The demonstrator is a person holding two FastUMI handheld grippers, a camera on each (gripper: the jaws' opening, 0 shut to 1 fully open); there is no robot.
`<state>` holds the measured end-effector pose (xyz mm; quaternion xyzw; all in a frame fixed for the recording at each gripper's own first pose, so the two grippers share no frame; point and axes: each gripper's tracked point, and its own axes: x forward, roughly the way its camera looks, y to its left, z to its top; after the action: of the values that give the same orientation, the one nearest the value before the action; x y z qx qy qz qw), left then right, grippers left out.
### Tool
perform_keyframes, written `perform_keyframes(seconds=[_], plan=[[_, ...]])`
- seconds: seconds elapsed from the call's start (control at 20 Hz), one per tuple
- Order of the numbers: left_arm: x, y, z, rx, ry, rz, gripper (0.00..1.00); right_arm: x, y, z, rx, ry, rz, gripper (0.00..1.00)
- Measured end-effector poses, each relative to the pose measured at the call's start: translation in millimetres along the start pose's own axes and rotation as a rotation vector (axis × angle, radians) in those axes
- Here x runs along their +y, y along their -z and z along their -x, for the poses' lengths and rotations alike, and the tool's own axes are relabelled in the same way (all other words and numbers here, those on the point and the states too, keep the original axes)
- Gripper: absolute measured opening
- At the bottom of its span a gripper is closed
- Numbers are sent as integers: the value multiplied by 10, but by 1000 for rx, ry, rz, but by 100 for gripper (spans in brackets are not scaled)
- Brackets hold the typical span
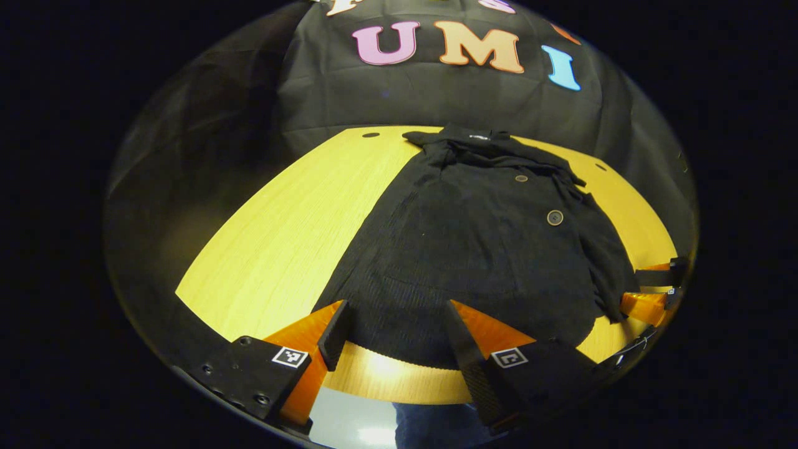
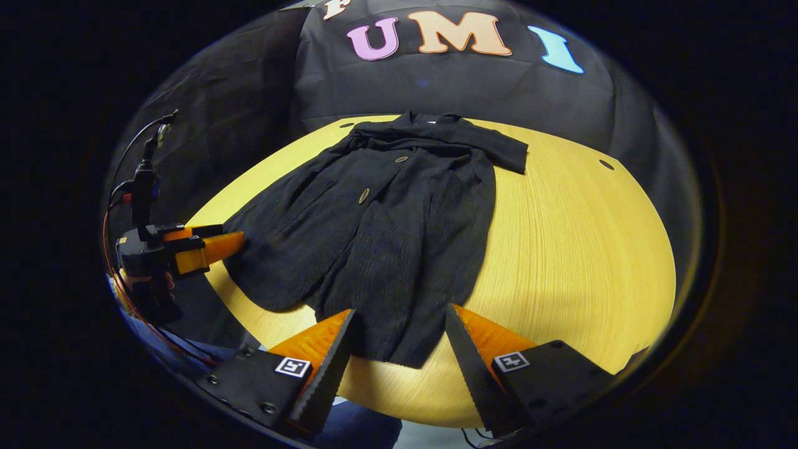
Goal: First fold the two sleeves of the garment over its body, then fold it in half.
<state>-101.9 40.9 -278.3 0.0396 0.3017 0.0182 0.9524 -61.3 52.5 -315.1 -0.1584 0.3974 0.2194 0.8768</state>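
Left gripper view looks from the near table [image 1: 280, 237] edge, low, facing the booth wall across the black buttoned garment [image 1: 474, 249]. Right gripper view looks from the same near edge, farther right, facing likewise. Both share garment [image 2: 386, 218], tabletop [image 2: 573, 249] and wall.

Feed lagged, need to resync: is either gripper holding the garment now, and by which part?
Nothing is held. The left gripper and right gripper are open at the hem of the garment.
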Motion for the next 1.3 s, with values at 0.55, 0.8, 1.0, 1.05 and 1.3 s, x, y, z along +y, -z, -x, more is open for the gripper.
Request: perform_keyframes(seconds=[0.55,0.8,1.0,1.05,1.3], plan=[[-243,-12,-41,9,108,-118,20,184,27,-52,35,-62,-54,37],[-261,-28,-49,24,104,-158,5,206,21,-61,66,-86,-80,12],[-246,-45,-50,45,92,-176,0,200,-5,-32,80,-79,-68,4],[-245,-47,-59,50,94,-169,0,195,-12,-37,78,-74,-60,4],[-262,-59,-65,72,86,-132,0,176,-51,-25,86,-67,-24,0]])
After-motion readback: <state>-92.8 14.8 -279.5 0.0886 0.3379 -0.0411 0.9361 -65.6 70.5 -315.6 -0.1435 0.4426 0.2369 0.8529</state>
